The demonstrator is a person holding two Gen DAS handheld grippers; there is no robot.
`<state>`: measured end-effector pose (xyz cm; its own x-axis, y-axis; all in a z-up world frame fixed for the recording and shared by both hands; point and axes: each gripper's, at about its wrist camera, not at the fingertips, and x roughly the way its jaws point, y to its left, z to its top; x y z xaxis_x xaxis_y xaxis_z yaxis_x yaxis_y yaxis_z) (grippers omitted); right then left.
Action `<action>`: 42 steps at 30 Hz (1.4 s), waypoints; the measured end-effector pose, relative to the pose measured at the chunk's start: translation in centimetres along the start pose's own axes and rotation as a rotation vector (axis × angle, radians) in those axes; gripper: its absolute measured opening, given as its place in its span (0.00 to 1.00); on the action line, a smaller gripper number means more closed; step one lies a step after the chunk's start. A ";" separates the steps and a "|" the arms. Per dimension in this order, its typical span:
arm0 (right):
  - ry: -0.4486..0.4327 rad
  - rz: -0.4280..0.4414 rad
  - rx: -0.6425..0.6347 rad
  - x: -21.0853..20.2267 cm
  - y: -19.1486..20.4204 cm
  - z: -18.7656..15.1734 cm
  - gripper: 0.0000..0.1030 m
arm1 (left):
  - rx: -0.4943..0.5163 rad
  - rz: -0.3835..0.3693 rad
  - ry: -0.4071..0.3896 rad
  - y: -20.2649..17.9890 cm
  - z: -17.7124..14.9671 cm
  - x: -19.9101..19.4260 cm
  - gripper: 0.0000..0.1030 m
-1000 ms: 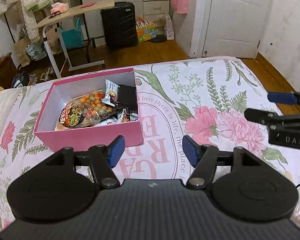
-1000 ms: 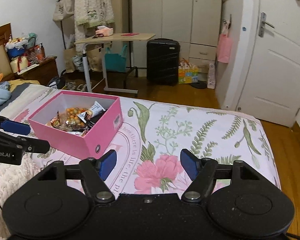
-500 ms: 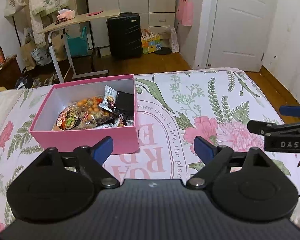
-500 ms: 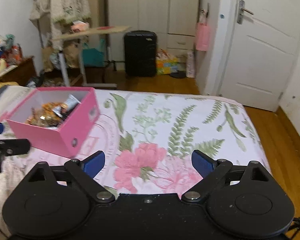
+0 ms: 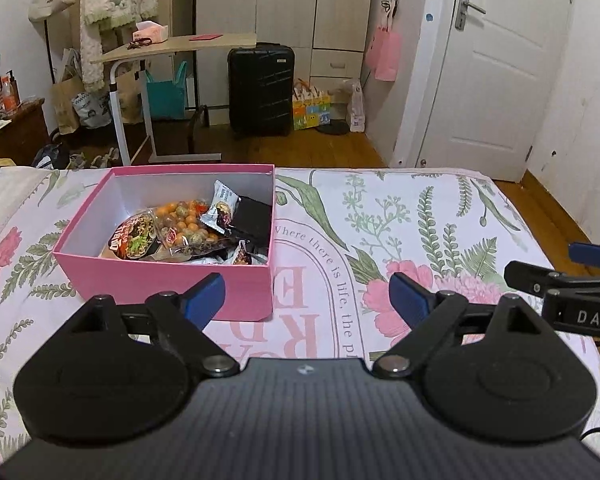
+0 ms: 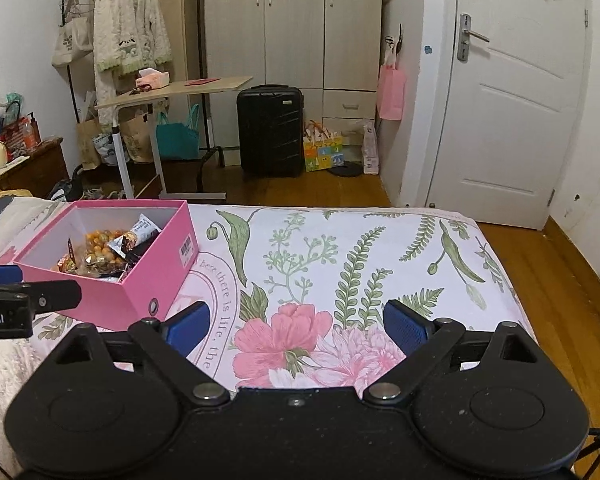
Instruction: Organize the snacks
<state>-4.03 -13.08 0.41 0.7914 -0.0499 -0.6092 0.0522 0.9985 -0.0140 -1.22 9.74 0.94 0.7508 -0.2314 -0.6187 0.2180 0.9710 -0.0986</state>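
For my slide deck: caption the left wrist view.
Open left gripper above a floral bedspread, facing a pink box of snacks.

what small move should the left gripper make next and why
Probably ease the left gripper forward and down toward the open pink cardboard box of snack packets. Both it and the right gripper are open and empty, hovering over the floral bedspread, which shows no loose snacks.

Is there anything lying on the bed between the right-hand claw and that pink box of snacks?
Only floral bedspread separates the right gripper from the pink box, per the right wrist view.
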 end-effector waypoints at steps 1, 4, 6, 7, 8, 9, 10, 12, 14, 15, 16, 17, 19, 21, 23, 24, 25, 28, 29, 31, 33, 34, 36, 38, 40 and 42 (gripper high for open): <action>0.004 -0.003 -0.001 0.0 0.0 -0.1 0.93 | 0.001 0.005 -0.003 0.0 -0.1 0.0 0.87; 0.012 -0.014 -0.001 0.0 0.0 -0.3 0.93 | 0.014 0.029 -0.008 -0.2 -0.4 0.1 0.87; 0.015 -0.023 -0.005 0.1 0.0 -0.4 0.93 | 0.023 0.043 -0.012 -0.2 -0.5 0.1 0.87; 0.016 -0.029 -0.006 0.1 0.0 -0.5 0.93 | 0.030 0.047 -0.013 -0.3 -0.7 0.1 0.87; 0.018 -0.033 -0.007 0.1 0.0 -0.6 0.93 | 0.036 0.052 -0.015 -0.3 -0.8 0.1 0.87; 0.020 -0.038 -0.009 0.1 0.0 -0.6 0.93 | 0.041 0.060 -0.018 -0.4 -0.9 0.2 0.87; 0.025 -0.046 -0.010 0.1 0.0 -0.6 0.93 | 0.041 0.067 -0.018 -0.4 -0.9 0.2 0.87; 0.033 -0.064 -0.010 0.0 0.1 -0.6 0.93 | 0.041 0.072 -0.015 -0.4 -1.1 0.2 0.87; 0.038 -0.075 -0.008 -0.1 0.1 -0.7 0.93 | 0.041 0.075 -0.018 -0.4 -1.1 0.2 0.87; 0.042 -0.078 -0.007 -0.2 0.1 -0.8 0.93 | 0.041 0.076 -0.019 -0.5 -1.1 0.3 0.87; 0.042 -0.079 -0.006 -0.2 0.0 -0.8 0.93 | 0.042 0.078 -0.018 -0.5 -1.2 0.3 0.87; 0.043 -0.079 -0.005 -0.2 0.0 -0.8 0.93 | 0.042 0.080 -0.016 -0.6 -1.2 0.3 0.87; 0.047 -0.080 -0.001 -0.1 -0.1 -0.9 0.93 | 0.043 0.082 -0.010 -0.7 -1.3 0.4 0.87; 0.048 -0.077 0.005 -0.1 -0.1 -0.9 0.93 | 0.042 0.081 -0.006 -0.7 -1.4 0.4 0.87; 0.049 -0.076 0.011 -0.1 -0.2 -1.0 0.93 | 0.039 0.079 -0.001 -0.7 -1.5 0.4 0.87; 0.051 -0.078 0.013 0.0 -0.3 -1.0 0.93 | 0.038 0.079 0.004 -0.7 -1.5 0.5 0.87; 0.052 -0.078 0.014 0.0 -0.3 -1.0 0.93 | 0.038 0.080 0.009 -0.7 -1.6 0.5 0.87; 0.057 -0.081 0.016 0.2 -0.3 -1.0 0.93 | 0.039 0.082 0.020 -0.7 -1.6 0.8 0.87; 0.059 -0.081 0.017 0.2 -0.4 -1.0 0.93 | 0.038 0.081 0.021 -0.7 -1.6 0.8 0.87; 0.063 -0.083 0.018 0.3 -0.4 -1.1 0.93 | 0.037 0.081 0.023 -0.7 -1.6 0.8 0.87; 0.068 -0.085 0.018 0.5 -0.5 -1.2 0.93 | 0.034 0.081 0.027 -0.7 -1.7 0.9 0.87; 0.072 -0.086 0.018 0.6 -0.5 -1.2 0.93 | 0.031 0.079 0.029 -0.7 -1.7 0.9 0.88; 0.074 -0.089 0.020 0.6 -0.6 -1.3 0.93 | 0.023 0.074 0.031 -0.6 -1.7 1.0 0.89; 0.078 -0.091 0.022 0.8 -0.6 -1.3 0.93 | 0.019 0.070 0.033 -0.6 -1.8 1.0 0.89; 0.080 -0.093 0.026 0.8 -0.7 -1.4 0.93 | 0.022 0.073 0.033 -0.6 -1.8 1.0 0.89; 0.083 -0.093 0.027 0.9 -0.7 -1.4 0.93 | 0.028 0.082 0.032 -0.7 -1.8 1.1 0.89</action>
<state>-4.23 -13.83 -1.26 0.7293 -0.1395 -0.6698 0.1406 0.9887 -0.0528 -1.72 8.92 -1.06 0.7464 -0.1490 -0.6486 0.1745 0.9843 -0.0253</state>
